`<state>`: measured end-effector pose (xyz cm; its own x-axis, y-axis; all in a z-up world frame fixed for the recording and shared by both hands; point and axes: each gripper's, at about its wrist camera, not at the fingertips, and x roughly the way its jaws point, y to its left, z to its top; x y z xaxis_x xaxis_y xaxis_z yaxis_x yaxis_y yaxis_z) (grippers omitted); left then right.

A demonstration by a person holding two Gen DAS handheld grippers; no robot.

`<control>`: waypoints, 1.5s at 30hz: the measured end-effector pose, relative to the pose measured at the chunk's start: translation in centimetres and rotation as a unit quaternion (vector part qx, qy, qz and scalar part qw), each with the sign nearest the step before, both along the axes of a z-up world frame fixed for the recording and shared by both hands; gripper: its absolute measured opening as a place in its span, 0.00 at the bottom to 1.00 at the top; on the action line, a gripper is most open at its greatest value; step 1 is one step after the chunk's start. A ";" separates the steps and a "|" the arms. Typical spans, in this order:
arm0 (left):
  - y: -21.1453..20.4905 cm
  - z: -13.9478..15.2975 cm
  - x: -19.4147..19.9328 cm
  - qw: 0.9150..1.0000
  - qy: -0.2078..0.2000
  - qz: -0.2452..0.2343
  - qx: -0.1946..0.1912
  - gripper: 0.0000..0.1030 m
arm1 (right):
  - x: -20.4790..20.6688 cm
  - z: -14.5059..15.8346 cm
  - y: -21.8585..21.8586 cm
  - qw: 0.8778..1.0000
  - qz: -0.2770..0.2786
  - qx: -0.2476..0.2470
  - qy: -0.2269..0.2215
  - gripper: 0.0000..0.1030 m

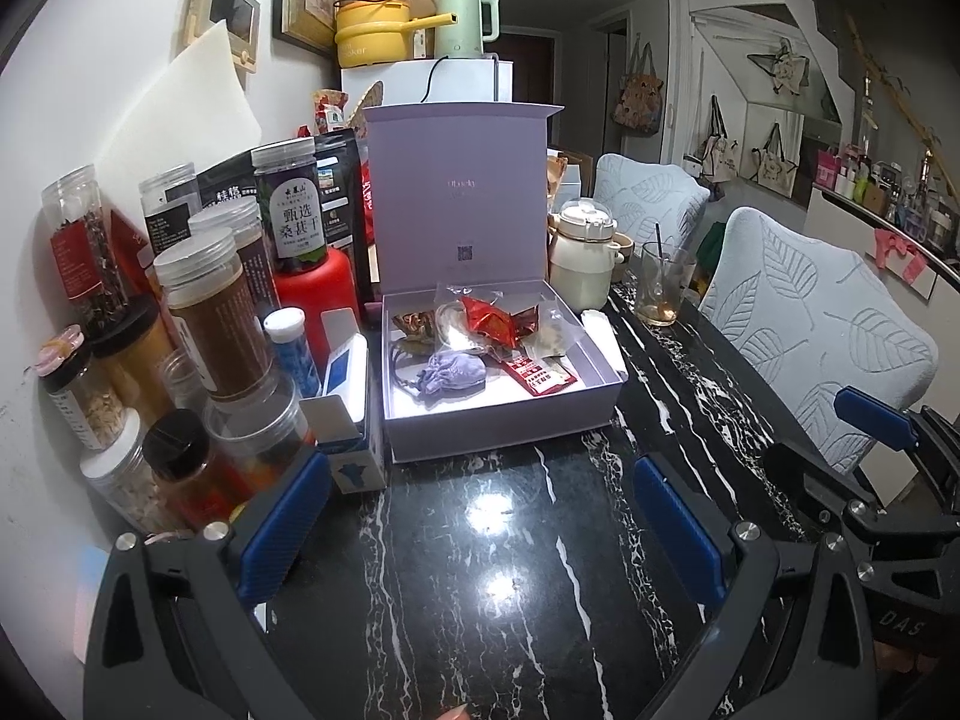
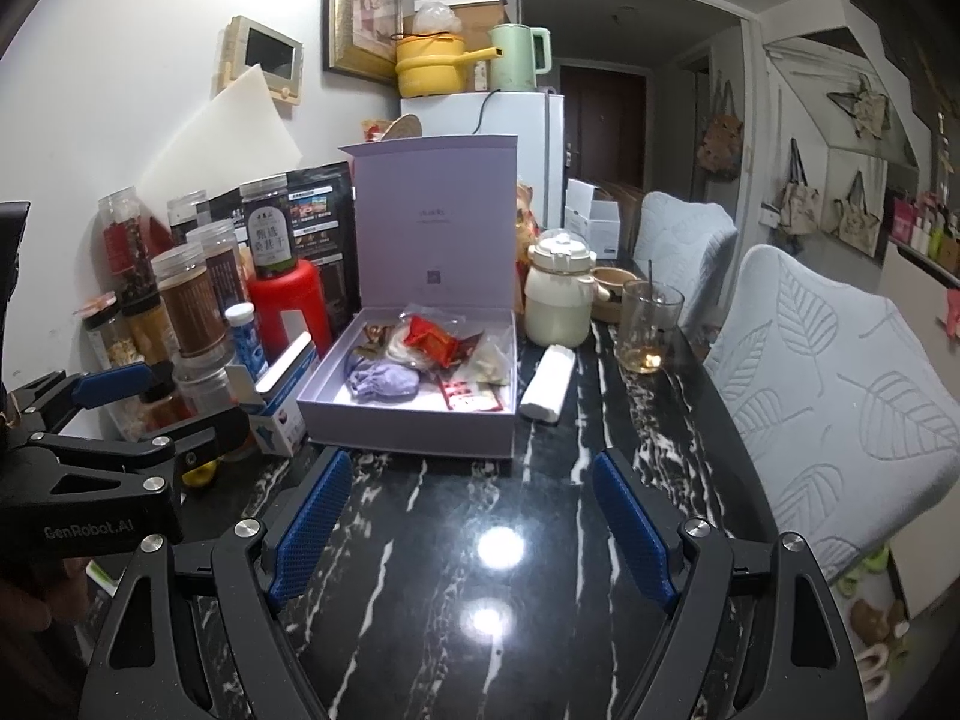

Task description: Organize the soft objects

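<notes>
Left hand-held gripper (image 1: 483, 516) jaws wide apart, nothing between them, hovering over bare table (image 1: 540, 600). Right hand-held gripper (image 2: 474, 516) likewise spread wide and empty, over the same black white-veined marble top, glossy with lamp glare. The two sit side by side, each showing at the edge of the other's view.

Open stretch of table runs from both sets of fingertips to the front wall of the lavender box (image 2: 414, 426), straight ahead, lid standing upright at the back. Inside: purple drawstring pouch (image 2: 384, 385) near the front left, red foil packet (image 2: 429, 341) behind it, red sachet (image 2: 471, 399) at front right, clear wrappers among them. White roll (image 2: 547, 384) lies on the table just right of the box.

Left of the box a tight crowd of jars, a red bottle (image 1: 318, 294) and a small blue-white carton (image 1: 354, 456) touching the box corner; no room there. Right: cream pot (image 2: 555, 300), glass with spoon (image 2: 648, 327), then table edge and two leaf-pattern chairs (image 2: 840, 408) close against it.

Behind: white fridge with yellow pot, green kettle; tote bags on far wall.

Readable: "GenRobot.AI" on the gripper body; jar label 甄选桑葚干.
</notes>
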<state>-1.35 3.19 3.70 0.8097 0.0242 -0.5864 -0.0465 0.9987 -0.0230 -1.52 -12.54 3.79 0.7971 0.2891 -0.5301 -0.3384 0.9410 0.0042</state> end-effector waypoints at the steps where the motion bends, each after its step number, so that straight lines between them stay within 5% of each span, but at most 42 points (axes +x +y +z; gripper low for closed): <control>1: 0.0 0.0 0.0 1.000 0.000 0.000 0.000 0.99 | 0.0 -0.1 0.0 1.000 -0.001 0.000 0.001 0.81; 45: -0.9 -2.0 1.5 0.999 0.028 -0.022 0.008 0.99 | 1.4 -1.5 -0.8 1.000 -0.013 -0.001 0.029 0.81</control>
